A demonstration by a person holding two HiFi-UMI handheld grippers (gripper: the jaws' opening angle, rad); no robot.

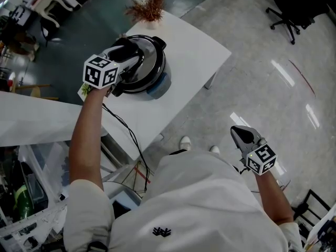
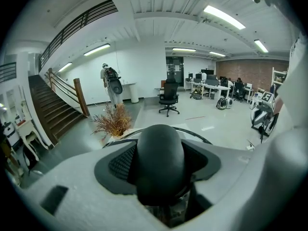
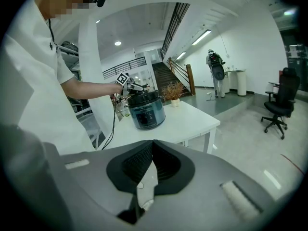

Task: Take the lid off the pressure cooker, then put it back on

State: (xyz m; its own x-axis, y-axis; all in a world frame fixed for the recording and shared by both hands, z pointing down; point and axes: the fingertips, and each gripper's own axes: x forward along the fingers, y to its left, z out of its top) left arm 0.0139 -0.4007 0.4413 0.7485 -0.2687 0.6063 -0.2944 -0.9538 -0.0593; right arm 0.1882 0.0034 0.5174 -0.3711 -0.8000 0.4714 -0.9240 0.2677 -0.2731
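Okay, we're holding the left tongs [image 1: 131, 53] clamped on the black handle [image 2: 160, 160] of the lid [image 1: 152, 46]. In the left gripper view the handle is filling the gap between the jaws, and both pads are pressing on its sides.

The lid is sitting on the pressure cooker [image 1: 157, 82], and it's looking level from the right gripper view. The cooker is standing on the white surface [image 1: 194, 51], toward the far end and just beside a dried plant [image 1: 147, 7] in a small pot. Our left arm is reaching straight out over the surface to it.

We're holding the right tongs [image 1: 237, 132] closed, with the pad tips touching each other. They're hanging low at our right side over the floor [image 1: 262, 72], well apart from the surface and the cooker. Their camera is looking across at the cooker's blue front panel.

A black cable [image 1: 128, 133] is running from near the cooker across the surface and down off its near edge. An office chair [image 1: 287, 9] is standing on the floor, well apart from the surface.
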